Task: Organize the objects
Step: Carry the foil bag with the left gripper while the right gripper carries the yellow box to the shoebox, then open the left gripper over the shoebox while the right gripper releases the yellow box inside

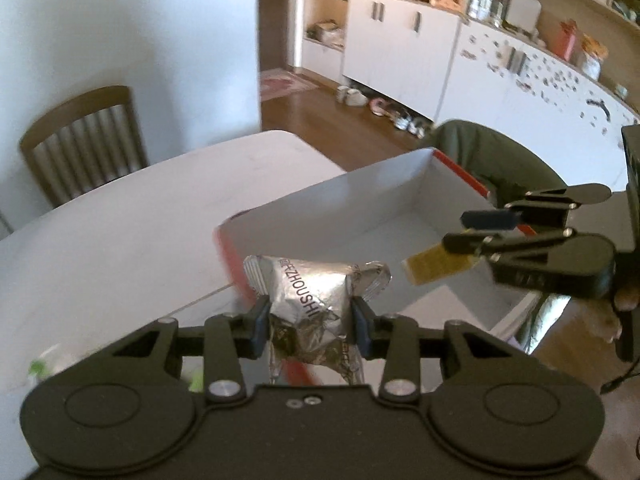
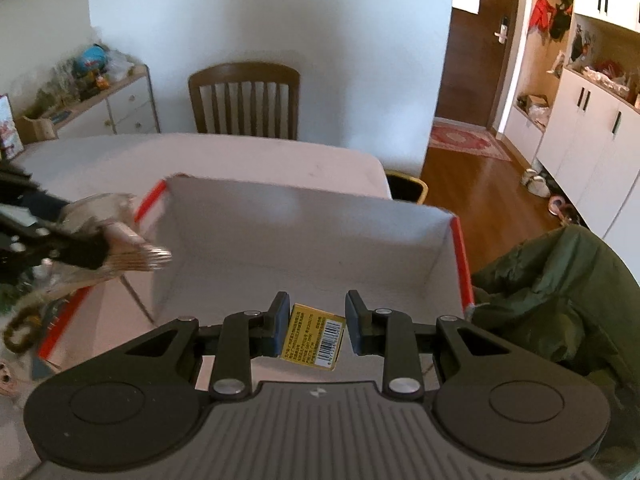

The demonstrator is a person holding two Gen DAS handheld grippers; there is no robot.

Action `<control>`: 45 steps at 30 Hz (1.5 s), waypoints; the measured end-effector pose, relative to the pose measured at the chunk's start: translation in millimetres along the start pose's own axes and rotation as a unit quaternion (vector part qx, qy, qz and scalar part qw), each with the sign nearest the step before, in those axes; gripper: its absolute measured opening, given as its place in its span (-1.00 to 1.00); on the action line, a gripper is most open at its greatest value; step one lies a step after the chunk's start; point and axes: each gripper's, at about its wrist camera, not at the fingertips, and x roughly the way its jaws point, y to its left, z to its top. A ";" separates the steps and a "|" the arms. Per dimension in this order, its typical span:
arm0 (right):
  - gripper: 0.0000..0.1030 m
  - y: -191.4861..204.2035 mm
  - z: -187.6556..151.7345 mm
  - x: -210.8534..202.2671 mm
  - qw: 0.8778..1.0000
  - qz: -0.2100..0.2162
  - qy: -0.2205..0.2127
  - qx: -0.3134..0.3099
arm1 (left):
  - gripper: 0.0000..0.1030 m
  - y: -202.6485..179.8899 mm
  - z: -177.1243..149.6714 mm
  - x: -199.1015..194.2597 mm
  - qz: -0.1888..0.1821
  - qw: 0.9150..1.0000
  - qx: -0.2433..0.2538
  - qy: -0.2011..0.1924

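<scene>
My left gripper [image 1: 310, 316] is shut on a crumpled silver foil packet [image 1: 316, 288] and holds it over the near left corner of a white cardboard box [image 1: 360, 196] with red edges. The box stands open on the white table [image 1: 120, 220]. My right gripper [image 2: 317, 320] hovers over the box's [image 2: 300, 232] near right side with its fingers apart. A small yellow packet [image 2: 314, 336] with a barcode lies tilted between them, against the left finger and a little clear of the right one. From the left wrist, this yellow packet [image 1: 436, 266] hangs just under the right gripper [image 1: 476, 230].
A wooden chair [image 2: 244, 100] stands at the table's far side. A green jacket [image 2: 560, 292] is draped over a seat right of the box. White cabinets [image 1: 400, 48] and shoes [image 1: 352, 96] line the wooden floor beyond. Green-and-white items [image 1: 40, 368] lie blurred at the table's near left.
</scene>
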 end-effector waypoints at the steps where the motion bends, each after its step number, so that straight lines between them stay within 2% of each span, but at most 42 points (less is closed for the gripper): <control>1: -0.45 -1.9 -1.3 2.7 1.000 -0.003 0.003 -0.001 | -0.23 -6.3 4.5 7.9 -0.001 1.000 0.009 0.002; 9: -0.45 -7.7 -12.3 29.1 0.999 -0.020 0.024 -0.016 | -0.23 -38.7 14.4 66.1 0.002 0.998 0.055 0.044; 15: -0.45 -5.8 -17.7 30.6 0.998 -0.013 0.034 -0.043 | -0.23 -37.9 14.9 98.4 0.006 0.995 0.053 0.079; 19: -0.45 -7.0 -20.5 26.3 0.997 -0.001 0.050 -0.055 | -0.23 -38.6 13.9 110.4 -0.002 0.993 0.055 0.104; 22: -0.44 -7.8 -26.7 26.2 0.995 0.018 0.077 -0.059 | -0.23 -41.5 13.5 119.7 -0.007 0.991 0.055 0.121; 30: -0.44 -4.9 -28.3 35.7 0.993 0.025 0.106 -0.046 | -0.18 -44.8 13.5 133.3 -0.006 0.984 0.067 0.164; 33: -0.44 -5.3 -27.5 36.3 0.993 0.026 0.110 -0.039 | -0.09 -42.1 14.7 133.6 -0.004 0.984 0.055 0.168; 37: -0.44 -6.4 -26.7 32.6 0.994 0.026 0.105 -0.034 | 0.20 -39.0 16.2 126.5 -0.005 0.987 0.047 0.156; 45: -0.44 -11.4 -18.5 14.2 0.996 0.045 0.078 -0.004 | 0.27 -37.9 10.2 89.7 -0.009 0.993 0.032 0.113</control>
